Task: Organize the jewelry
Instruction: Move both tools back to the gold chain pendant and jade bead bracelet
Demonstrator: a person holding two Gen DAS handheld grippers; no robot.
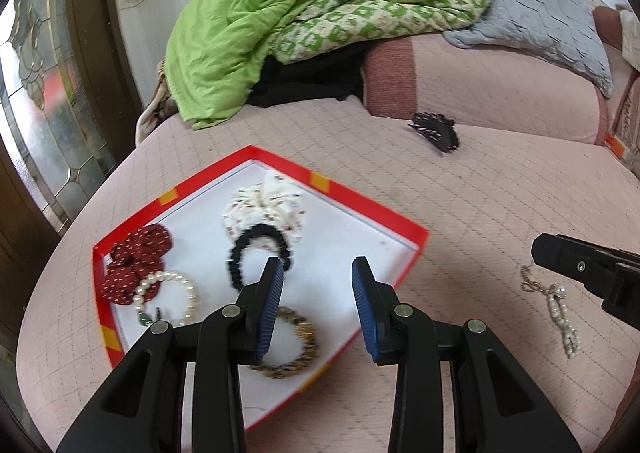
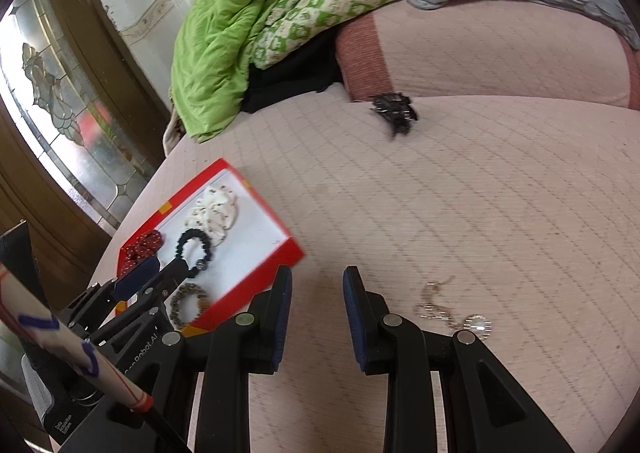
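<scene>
A red-rimmed white box lid (image 1: 360,237) (image 2: 256,253) lies on the pink bed. It holds a white scrunchie (image 1: 266,207), a black scrunchie (image 1: 256,253), a dark red scrunchie (image 1: 132,265), a pearl bracelet (image 1: 172,297) and a brown beaded bracelet (image 1: 296,345). My left gripper (image 1: 318,305) is open and empty above the box's near corner. My right gripper (image 2: 318,317) is open and empty over the bedcover. A gold chain with pearls (image 2: 448,309) (image 1: 560,309) lies just right of it. A black hair clip (image 2: 394,111) (image 1: 434,131) lies farther back.
A green quilt (image 1: 280,13) and a grey pillow (image 1: 540,25) are piled at the back on a pink bolster (image 1: 500,89). A wooden door with leaded glass (image 1: 40,93) stands at the left. The bed edge runs along the left.
</scene>
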